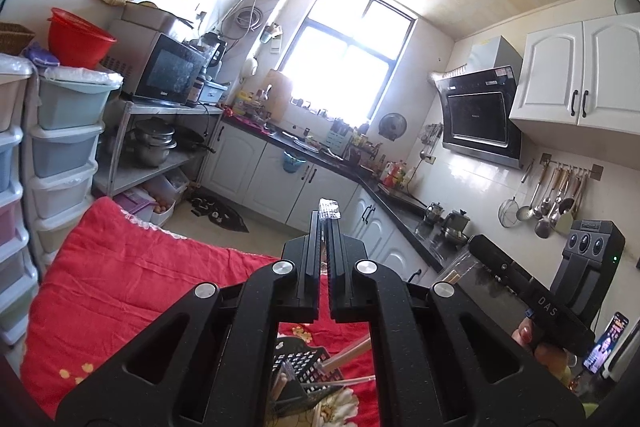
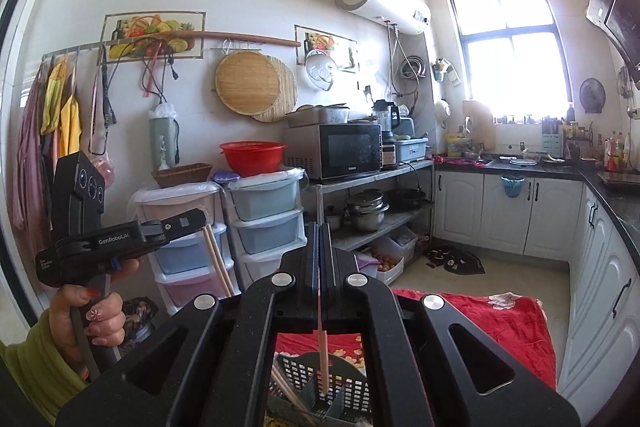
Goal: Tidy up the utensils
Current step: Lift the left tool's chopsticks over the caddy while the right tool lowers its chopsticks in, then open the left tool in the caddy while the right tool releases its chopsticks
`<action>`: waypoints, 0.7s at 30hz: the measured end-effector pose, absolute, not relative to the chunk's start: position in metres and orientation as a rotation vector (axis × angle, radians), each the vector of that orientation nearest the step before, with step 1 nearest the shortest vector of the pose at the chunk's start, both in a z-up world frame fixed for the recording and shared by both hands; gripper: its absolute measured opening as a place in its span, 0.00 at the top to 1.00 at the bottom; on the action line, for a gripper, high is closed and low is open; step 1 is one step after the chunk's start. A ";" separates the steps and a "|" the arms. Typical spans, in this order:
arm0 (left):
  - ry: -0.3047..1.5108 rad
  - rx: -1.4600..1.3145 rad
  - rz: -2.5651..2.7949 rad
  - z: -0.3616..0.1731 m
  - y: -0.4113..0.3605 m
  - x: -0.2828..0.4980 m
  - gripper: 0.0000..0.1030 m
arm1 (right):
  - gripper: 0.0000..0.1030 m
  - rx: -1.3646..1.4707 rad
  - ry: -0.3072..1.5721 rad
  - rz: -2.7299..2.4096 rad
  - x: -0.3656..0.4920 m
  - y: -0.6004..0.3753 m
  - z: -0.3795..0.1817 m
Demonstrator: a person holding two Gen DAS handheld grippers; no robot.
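Observation:
My left gripper [image 1: 325, 223] is shut on a clear plastic-wrapped pack of chopsticks [image 1: 329, 207], whose top sticks out above the fingertips; it also shows in the right wrist view [image 2: 218, 259]. My right gripper [image 2: 320, 227] is shut on a thin pink chopstick [image 2: 322, 355] that hangs down into a dark perforated utensil basket [image 2: 348, 391]. The basket [image 1: 304, 367] sits on a red floral cloth [image 1: 132, 287] under both grippers and holds several chopsticks [image 2: 286, 389]. In the left wrist view the right gripper [image 1: 476, 243] is at the right, close by.
Stacked plastic drawers [image 2: 264, 223] and a metal shelf with a microwave [image 2: 340, 151] and pots stand along the far wall. White cabinets under a dark counter [image 1: 404, 215] run on the right. A phone [image 1: 608, 343] lies at the right edge.

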State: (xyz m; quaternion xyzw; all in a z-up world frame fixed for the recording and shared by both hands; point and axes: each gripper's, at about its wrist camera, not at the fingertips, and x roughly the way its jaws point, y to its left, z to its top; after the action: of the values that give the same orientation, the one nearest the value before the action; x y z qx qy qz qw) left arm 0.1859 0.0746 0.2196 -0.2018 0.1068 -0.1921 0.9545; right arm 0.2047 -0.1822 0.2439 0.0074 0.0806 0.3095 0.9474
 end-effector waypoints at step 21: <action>0.320 -0.450 -0.410 0.162 0.058 0.221 0.99 | 0.99 0.033 0.338 0.604 0.244 -0.169 0.188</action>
State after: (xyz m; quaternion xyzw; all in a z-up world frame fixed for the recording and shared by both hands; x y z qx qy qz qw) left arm 0.2213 0.0585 0.1624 -0.2204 0.1568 -0.2008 0.9415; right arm 0.2440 -0.1690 0.1883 0.0161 0.1656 0.2960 0.9406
